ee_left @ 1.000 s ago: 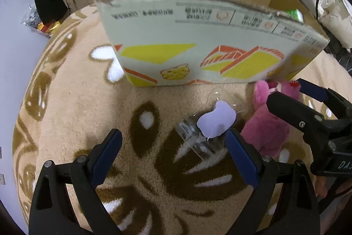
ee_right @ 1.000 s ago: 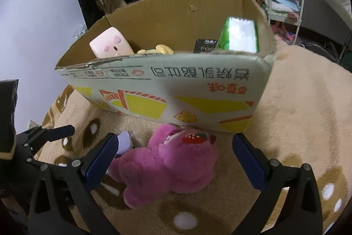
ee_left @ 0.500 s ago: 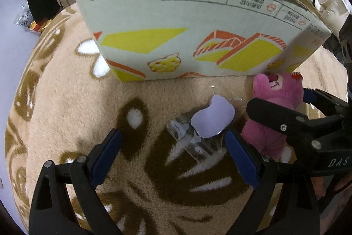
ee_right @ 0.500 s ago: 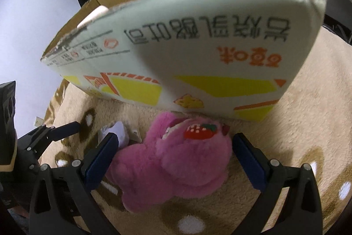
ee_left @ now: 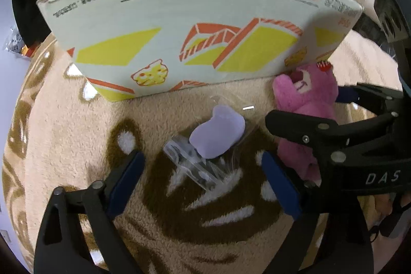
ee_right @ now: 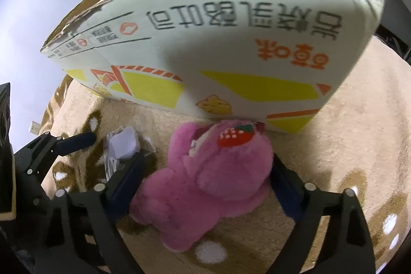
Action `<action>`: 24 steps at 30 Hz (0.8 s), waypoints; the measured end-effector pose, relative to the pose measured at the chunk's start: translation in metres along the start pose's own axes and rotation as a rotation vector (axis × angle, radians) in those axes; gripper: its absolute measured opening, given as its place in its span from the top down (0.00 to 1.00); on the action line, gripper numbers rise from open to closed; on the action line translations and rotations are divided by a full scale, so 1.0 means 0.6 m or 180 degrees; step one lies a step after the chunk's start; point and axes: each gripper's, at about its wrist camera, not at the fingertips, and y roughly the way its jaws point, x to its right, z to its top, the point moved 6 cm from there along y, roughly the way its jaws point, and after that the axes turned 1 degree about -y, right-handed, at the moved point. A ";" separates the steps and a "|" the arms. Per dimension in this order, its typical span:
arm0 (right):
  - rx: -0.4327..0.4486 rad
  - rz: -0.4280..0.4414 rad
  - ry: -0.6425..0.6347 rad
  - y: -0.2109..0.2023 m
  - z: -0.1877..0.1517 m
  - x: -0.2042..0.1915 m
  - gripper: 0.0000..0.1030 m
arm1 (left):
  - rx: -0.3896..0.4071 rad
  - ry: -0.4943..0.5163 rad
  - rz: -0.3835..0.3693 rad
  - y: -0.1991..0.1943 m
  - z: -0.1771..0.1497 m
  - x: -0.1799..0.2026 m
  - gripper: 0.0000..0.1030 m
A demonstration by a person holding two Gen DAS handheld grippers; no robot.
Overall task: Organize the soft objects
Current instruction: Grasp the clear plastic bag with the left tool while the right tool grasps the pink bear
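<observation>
The right hand-held gripper (ee_right: 205, 179) stands with jaws spread on either side of the pink plush bear (ee_right: 205, 176), which lies on the patterned rug (ee_right: 334, 158) with its head just against the printed wall of the cardboard box (ee_right: 231, 55). The blue pads flank the body; whether they already touch the fur cannot be told from this angle. This placement appears intended for a squeeze across the torso, the widest soft part.

The left hand-held gripper (ee_left: 203, 176) is likewise spread, holding nothing, lined up on the lilac soft piece in clear wrapping (ee_left: 215, 135), beside the bear on the rug. Judged: both items are destined for the box, neither yet lifted.
</observation>
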 end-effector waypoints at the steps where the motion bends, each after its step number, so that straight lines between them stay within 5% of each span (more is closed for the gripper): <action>1: -0.0005 0.0005 0.0017 -0.001 0.000 0.001 0.09 | 0.0021 -0.0005 -0.0009 0.000 0.001 -0.001 0.18; 11: -0.0049 -0.0056 0.0003 -0.010 -0.005 0.009 0.13 | 0.0072 -0.0011 -0.0042 0.002 -0.005 0.012 0.42; 24: 0.0058 -0.0183 -0.0014 -0.030 -0.011 -0.001 0.20 | 0.0074 -0.0112 0.0036 -0.037 -0.013 0.001 0.46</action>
